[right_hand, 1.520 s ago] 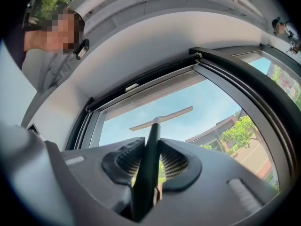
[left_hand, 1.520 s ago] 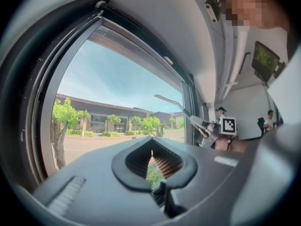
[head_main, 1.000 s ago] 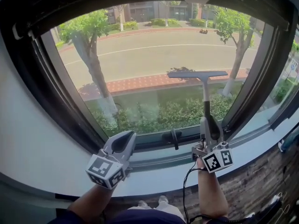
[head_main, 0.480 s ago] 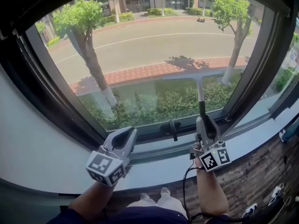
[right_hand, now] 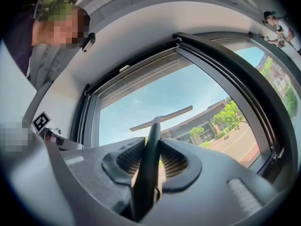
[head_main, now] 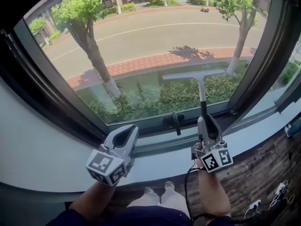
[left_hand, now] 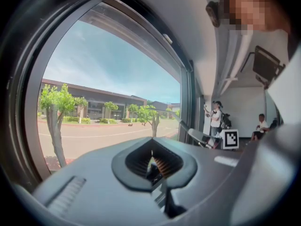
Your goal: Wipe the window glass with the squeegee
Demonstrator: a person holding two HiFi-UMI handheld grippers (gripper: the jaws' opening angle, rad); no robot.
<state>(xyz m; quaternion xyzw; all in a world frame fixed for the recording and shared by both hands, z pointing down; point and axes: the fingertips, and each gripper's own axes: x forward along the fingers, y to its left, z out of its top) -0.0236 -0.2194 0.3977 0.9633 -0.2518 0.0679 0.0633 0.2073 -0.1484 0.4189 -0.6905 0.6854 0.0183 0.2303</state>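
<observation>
WINDOW DUTY: The squeegee (head_main: pixel 201 86) stands upright against the window glass (head_main: pixel 141 41). Its pale grey blade (head_main: pixel 194 74) lies level across the lower right part of the pane, nearer the frame's right edge than its left and above the bottom rail (head_main: pixel 146 127). A light shaft drops from the middle of the blade into a dark grip, giving the tool a plain T shape. That grip is clenched between the jaws of the right gripper (head_main: pixel 205 126), which hangs just above the sill (head_main: pixel 56 159). In the right gripper view, the dark handle fills the gap between the ribbed pads. Holding the tool low on its handle appears to give reach up the pane, and the level blade should clear one even band in a vertical pass. The black window latch (head_main: pixel 175 121) sits on the bottom rail, just left of the shaft. Further left, near the sill's front edge, the left gripper (head_main: pixel 124 138) hangs with its jaws closed on nothing, seemingly parked clear of the blade's path.
</observation>
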